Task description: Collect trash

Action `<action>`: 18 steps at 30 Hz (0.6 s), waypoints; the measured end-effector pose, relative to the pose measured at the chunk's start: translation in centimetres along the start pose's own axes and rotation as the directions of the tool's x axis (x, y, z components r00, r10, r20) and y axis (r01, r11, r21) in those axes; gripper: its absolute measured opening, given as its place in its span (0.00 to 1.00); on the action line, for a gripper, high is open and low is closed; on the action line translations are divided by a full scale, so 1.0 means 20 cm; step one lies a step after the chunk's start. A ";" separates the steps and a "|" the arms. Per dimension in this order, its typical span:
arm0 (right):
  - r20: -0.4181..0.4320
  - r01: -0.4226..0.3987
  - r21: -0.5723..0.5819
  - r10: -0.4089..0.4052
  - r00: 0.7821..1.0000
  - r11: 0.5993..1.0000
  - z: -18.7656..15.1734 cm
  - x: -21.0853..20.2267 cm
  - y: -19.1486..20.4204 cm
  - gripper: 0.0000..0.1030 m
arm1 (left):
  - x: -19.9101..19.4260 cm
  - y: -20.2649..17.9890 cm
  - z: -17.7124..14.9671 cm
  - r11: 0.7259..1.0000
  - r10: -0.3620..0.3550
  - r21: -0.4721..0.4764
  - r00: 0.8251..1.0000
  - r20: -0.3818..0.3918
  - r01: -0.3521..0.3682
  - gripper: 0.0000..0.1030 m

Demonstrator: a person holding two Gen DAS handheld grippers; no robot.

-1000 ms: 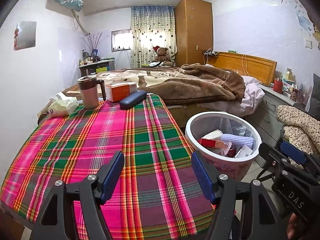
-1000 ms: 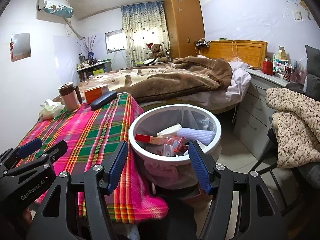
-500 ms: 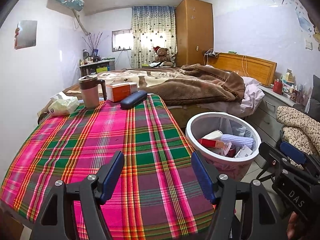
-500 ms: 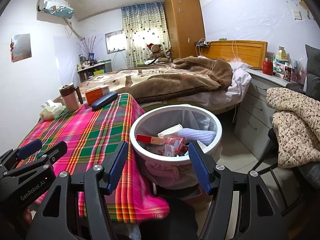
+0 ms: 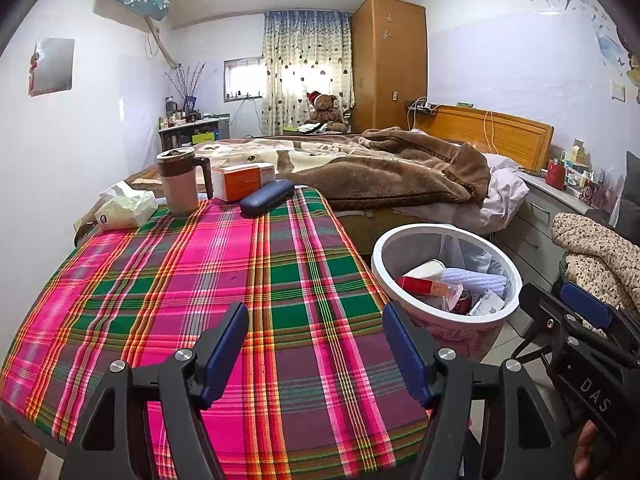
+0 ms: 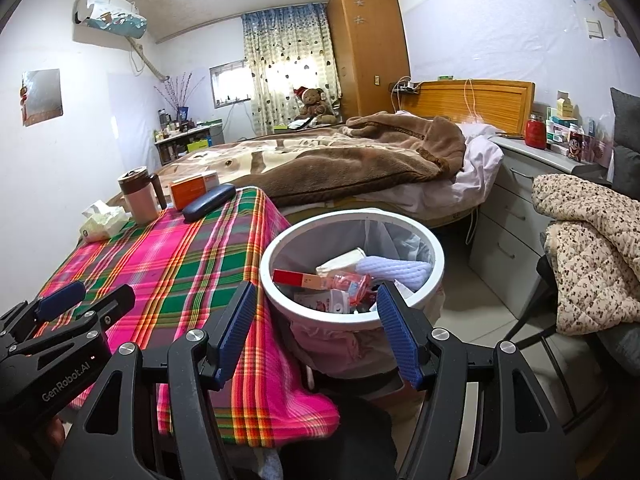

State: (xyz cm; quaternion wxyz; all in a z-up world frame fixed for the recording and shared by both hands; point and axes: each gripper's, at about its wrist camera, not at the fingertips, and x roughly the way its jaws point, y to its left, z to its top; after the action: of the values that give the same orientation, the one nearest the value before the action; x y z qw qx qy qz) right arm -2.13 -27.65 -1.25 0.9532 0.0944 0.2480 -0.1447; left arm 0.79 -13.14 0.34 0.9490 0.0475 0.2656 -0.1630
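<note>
Beside table (image 6: 168, 264), bin (image 6: 434, 264) between spread jaws.

White round trash bin (image 6: 436, 276) beside table, holding litter (image 6: 320, 280).

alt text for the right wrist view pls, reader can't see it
The open, empty right gripper points at a white trash bin already holding wrappers and boxes, standing on the floor beside a table with a plaid cloth. A mug, an orange box and a tissue pack sit at the table's far end; a bed lies behind.
</note>
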 end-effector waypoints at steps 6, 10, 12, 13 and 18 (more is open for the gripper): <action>0.001 0.000 0.000 0.000 1.000 1.000 0.00 0.00 0.00 0.62 | 0.00 0.00 0.00 1.000 0.000 -0.003 1.000 -0.002 0.000 0.67; 0.001 0.000 0.002 0.000 1.000 1.000 0.00 0.00 0.01 0.62 | 0.00 0.00 0.00 1.000 0.001 -0.001 1.000 0.001 -0.001 0.67; 0.000 -0.001 0.002 0.001 1.000 1.000 0.00 0.00 0.01 0.62 | 0.00 0.00 0.00 1.000 0.002 -0.001 1.000 0.001 -0.002 0.67; 0.000 -0.001 0.002 0.001 1.000 1.000 0.00 0.00 0.00 0.62 | 0.00 0.00 0.00 1.000 0.002 0.000 1.000 0.001 -0.002 0.67; 0.002 -0.001 0.001 0.001 1.000 1.000 0.00 0.00 0.01 0.62 | 0.00 0.00 0.00 1.000 0.002 -0.002 1.000 0.001 -0.002 0.67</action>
State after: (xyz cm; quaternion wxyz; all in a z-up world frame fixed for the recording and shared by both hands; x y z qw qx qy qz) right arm -2.09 -27.51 -1.24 0.9535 0.0950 0.2468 -0.1445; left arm 0.77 -13.15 0.42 0.9494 0.0467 0.2652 -0.1619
